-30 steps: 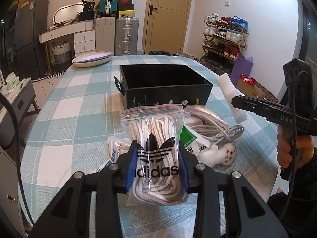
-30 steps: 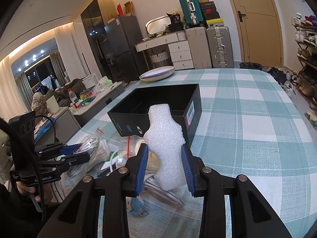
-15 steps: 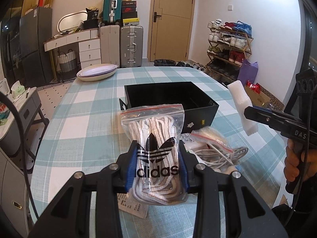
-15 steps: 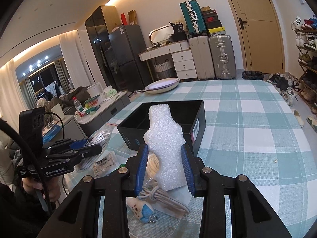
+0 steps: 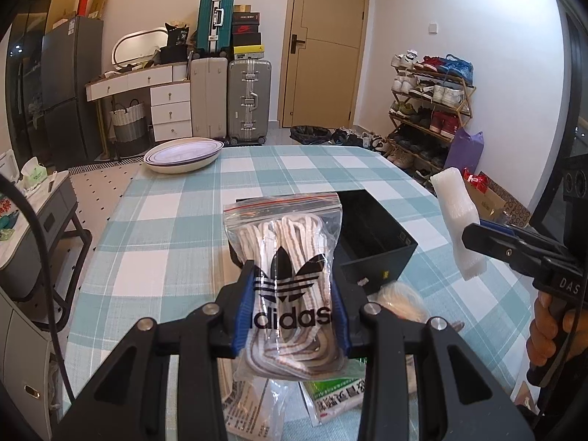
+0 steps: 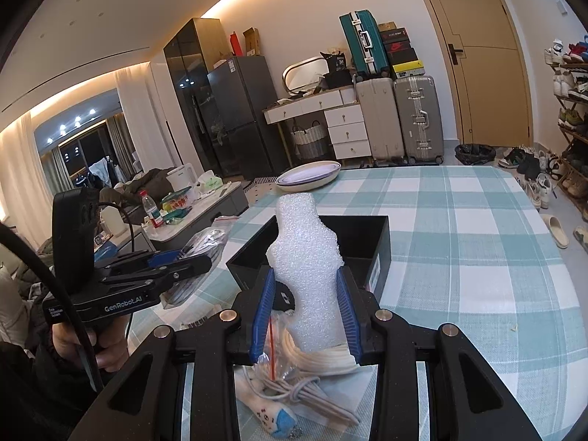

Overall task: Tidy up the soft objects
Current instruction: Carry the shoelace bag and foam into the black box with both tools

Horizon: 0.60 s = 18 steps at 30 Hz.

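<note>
My left gripper (image 5: 292, 308) is shut on a clear zip bag of white shoelaces (image 5: 286, 257) with a black logo, held above the table in front of an open black box (image 5: 375, 242). My right gripper (image 6: 305, 312) is shut on a white foam piece (image 6: 307, 261), which stands upright between the blue pads just before the same black box (image 6: 378, 250). The foam piece (image 5: 457, 217) and right gripper (image 5: 488, 239) also show at the right of the left wrist view. The bag of laces (image 6: 205, 242) shows at the left of the right wrist view.
Below the grippers lie bagged cables (image 6: 294, 378), a small plush toy (image 6: 273, 417) and a green-printed packet (image 5: 338, 397) on the checked tablecloth (image 6: 459, 257). A white oval dish (image 5: 183, 154) sits at the table's far end. Suitcases, drawers and a shoe rack stand beyond.
Both grippers have risen with their loads. The black box now sits lower in both views, and the pile of bags has dropped beneath the fingers.
</note>
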Each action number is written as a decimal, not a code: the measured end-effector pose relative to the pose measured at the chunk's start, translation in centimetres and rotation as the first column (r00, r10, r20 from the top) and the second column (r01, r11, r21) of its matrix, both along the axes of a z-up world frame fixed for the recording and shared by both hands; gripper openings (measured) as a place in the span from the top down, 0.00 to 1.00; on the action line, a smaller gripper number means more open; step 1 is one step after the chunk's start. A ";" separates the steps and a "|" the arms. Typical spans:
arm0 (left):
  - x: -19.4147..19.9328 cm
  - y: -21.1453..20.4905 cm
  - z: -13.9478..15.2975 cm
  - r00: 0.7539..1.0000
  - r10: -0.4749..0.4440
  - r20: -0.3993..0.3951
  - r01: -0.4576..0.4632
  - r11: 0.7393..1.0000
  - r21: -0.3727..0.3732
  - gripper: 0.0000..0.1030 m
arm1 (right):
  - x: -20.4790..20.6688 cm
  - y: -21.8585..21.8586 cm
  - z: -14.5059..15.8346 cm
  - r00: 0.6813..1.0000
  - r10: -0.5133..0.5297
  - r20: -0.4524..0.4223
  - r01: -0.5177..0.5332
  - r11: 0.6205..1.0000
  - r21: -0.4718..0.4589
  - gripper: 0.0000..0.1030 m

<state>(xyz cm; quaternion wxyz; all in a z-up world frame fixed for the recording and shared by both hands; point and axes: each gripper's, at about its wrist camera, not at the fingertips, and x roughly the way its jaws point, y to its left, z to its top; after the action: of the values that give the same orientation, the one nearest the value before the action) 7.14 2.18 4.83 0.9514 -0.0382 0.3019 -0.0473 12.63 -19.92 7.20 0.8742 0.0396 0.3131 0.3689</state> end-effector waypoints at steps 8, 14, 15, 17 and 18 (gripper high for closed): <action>2.0 0.0 0.6 1.000 -0.003 0.009 0.003 1.000 -0.012 0.66 | 1.5 1.2 0.3 1.000 -0.001 -0.003 0.001 1.000 0.008 0.66; 3.6 -0.3 0.8 1.000 -0.002 0.011 0.002 1.000 -0.003 0.66 | 2.8 1.8 0.1 1.000 -0.004 -0.011 0.004 1.000 0.006 0.66; 3.9 -0.3 0.8 1.000 -0.001 0.010 0.001 1.000 -0.004 0.66 | 3.0 1.9 0.0 1.000 -0.004 -0.015 0.004 1.000 0.007 0.66; 4.4 -0.5 0.6 1.000 0.002 0.010 -0.002 1.000 -0.006 0.66 | 3.6 2.1 -0.1 1.000 -0.003 -0.017 0.004 1.000 0.006 0.66; 4.6 -0.5 0.5 1.000 0.004 0.008 -0.004 1.000 -0.007 0.66 | 3.8 2.3 -0.2 1.000 -0.004 -0.018 0.004 1.000 0.003 0.66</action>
<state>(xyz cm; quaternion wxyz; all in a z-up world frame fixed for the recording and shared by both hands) 11.73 1.63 5.36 0.9526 -0.0418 0.2976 -0.0464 16.44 -17.67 6.97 0.8721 0.0446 0.3202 0.3674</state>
